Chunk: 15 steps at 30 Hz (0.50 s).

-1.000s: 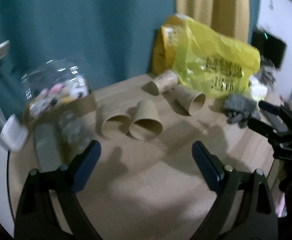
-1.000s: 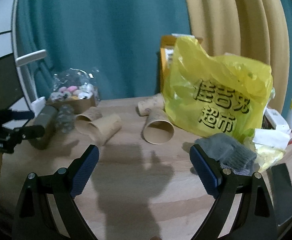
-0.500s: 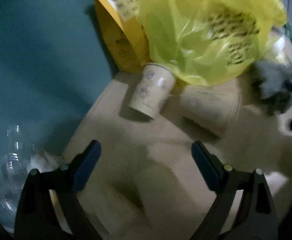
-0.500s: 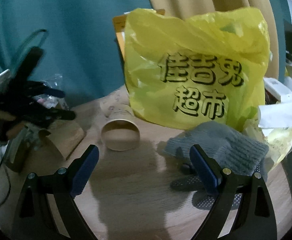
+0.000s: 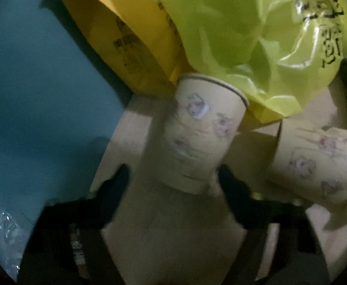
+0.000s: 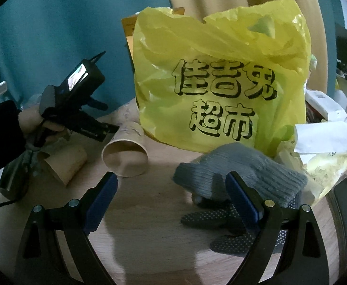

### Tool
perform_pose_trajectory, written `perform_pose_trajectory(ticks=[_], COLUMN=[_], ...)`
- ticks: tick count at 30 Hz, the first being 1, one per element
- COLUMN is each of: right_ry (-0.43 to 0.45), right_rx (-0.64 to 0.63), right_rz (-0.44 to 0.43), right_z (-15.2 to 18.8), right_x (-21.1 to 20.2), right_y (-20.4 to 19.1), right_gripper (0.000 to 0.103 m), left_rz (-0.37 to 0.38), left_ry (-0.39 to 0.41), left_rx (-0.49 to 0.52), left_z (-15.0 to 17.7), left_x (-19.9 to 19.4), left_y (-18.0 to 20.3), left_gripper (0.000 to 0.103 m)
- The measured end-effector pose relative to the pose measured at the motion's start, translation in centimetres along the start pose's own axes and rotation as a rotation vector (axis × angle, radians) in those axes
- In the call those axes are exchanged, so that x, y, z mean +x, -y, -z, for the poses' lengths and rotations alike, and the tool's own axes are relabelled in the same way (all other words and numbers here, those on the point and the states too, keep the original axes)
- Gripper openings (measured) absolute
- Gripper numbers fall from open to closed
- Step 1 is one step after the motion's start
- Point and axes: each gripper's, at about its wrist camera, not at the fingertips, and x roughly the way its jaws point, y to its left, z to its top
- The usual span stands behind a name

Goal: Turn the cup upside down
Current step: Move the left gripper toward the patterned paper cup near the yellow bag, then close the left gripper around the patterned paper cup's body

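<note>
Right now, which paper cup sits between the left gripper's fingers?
The cup against the yellow bag: printed cup, base between the open left gripper fingers. The other cup lies right.

Your cup (image 5: pixel 197 137) is a tan paper one with faint printed pictures, lying on its side. Its dark-lined rim points far, against the yellow bag; its base faces you, near centre, image blurred.

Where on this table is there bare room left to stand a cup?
Bare wood shows between the open right tongs, bordered by the lying paper cup and grey glove. The back is crowded: the yellow bag, papers, more cups.
</note>
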Motion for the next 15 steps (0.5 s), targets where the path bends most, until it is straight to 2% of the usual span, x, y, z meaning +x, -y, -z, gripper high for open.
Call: perform_pose_trajectory(ticks=[3,6,11,15], right_ry=[-0.006,-0.007,-0.011,-0.020], right_rx=[0.005,0.006,0.006,0.012], right_rz=[-0.004,-0.005,-0.010,-0.018], right_z=[0.1,0.1,0.1,0.1], right_x=[0.1,0.1,0.3,0.6], right_y=[0.0,0.0,-0.3,-0.4], right_gripper=[0.094,0.094,0.094,0.094], left_rz=[0.012,0.009,-0.002,-0.074], left_ry=[-0.011,-0.007,0.028,0.016], left_rx=[0.003,0.008,0.036,0.092], left_z=[0.4,0.7,1.6,1.8], left_x=[0.5,0.5,0.0,0.4], left_y=[-0.2,-0.4,0.6,1.4], left_gripper=[0.051,0.045,0.045,0.047])
